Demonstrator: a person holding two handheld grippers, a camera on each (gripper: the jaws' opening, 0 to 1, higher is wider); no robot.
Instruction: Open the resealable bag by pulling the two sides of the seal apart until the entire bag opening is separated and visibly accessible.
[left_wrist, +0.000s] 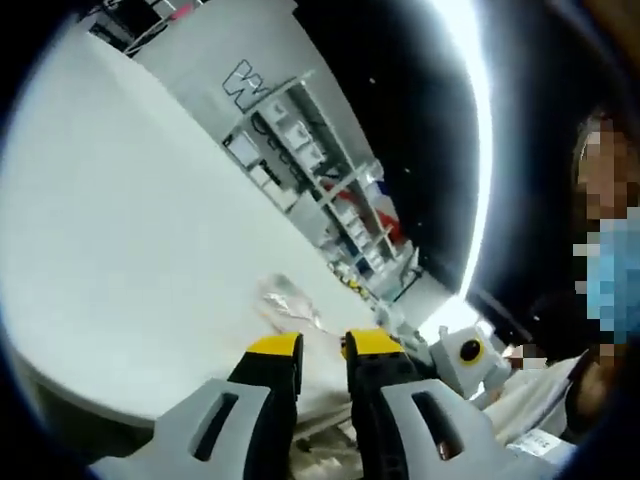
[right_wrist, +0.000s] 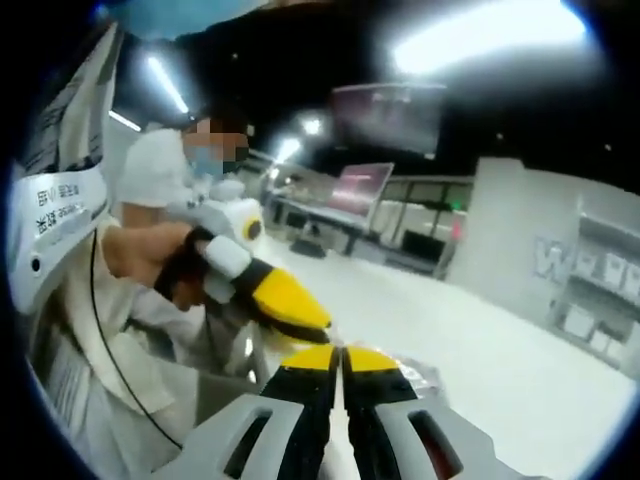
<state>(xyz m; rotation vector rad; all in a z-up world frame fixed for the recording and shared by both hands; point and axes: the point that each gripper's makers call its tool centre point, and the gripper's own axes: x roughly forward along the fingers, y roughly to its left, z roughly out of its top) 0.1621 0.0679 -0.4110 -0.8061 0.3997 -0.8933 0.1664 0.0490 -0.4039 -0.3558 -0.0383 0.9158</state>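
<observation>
both views low over table (left_wrist: 120, 250)

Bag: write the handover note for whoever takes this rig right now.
Left hand-held gripper: jaws apart, tips just short of the bag, nothing between them.
Right hand-held gripper: jaws closed together; whether they pinch the bag's edge is unclear.
Bag: clear, lying on the white table, close in front of both grippers.
Done: both grippers brought to the bag.
Left: no separated opening is visible. Probably grip each side of the seal and pull apart along the whole opening.
</observation>
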